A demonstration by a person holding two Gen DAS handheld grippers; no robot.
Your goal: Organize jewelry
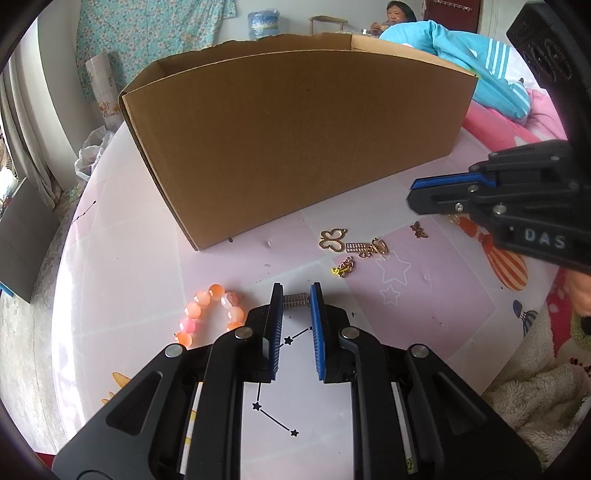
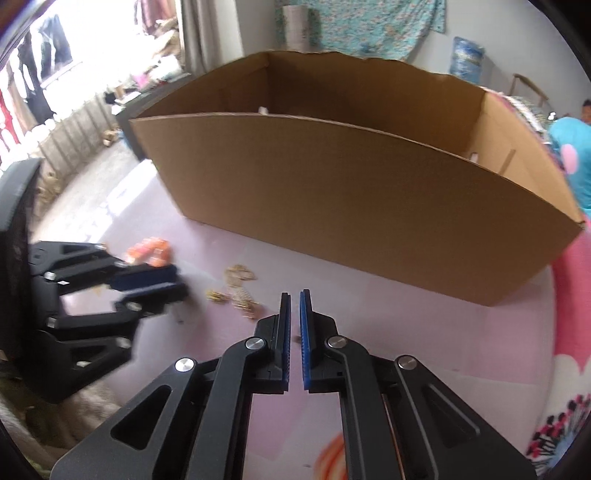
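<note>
My left gripper (image 1: pixel 296 292) points down at the pink table mat (image 1: pixel 147 258) and is shut on a small ridged silver piece (image 1: pixel 295 300) held crosswise at its tips. An orange bead bracelet (image 1: pixel 210 314) lies just to its left. Gold charms lie ahead on the right: a butterfly outline (image 1: pixel 332 240), an abacus charm with a ring (image 1: pixel 365 248), a small chain bit (image 1: pixel 344 267) and a tiny butterfly (image 1: pixel 419 229). My right gripper (image 2: pixel 294 295) hovers over the mat to the right of the charms (image 2: pixel 240 291), jaws shut, and I see nothing between its pads.
A large open cardboard box (image 1: pixel 295 147) stands right behind the jewelry and fills the far side of the mat. A fluffy towel (image 1: pixel 535 387) and pink bedding (image 1: pixel 509 129) border the right. A person (image 1: pixel 400 14) sits far behind.
</note>
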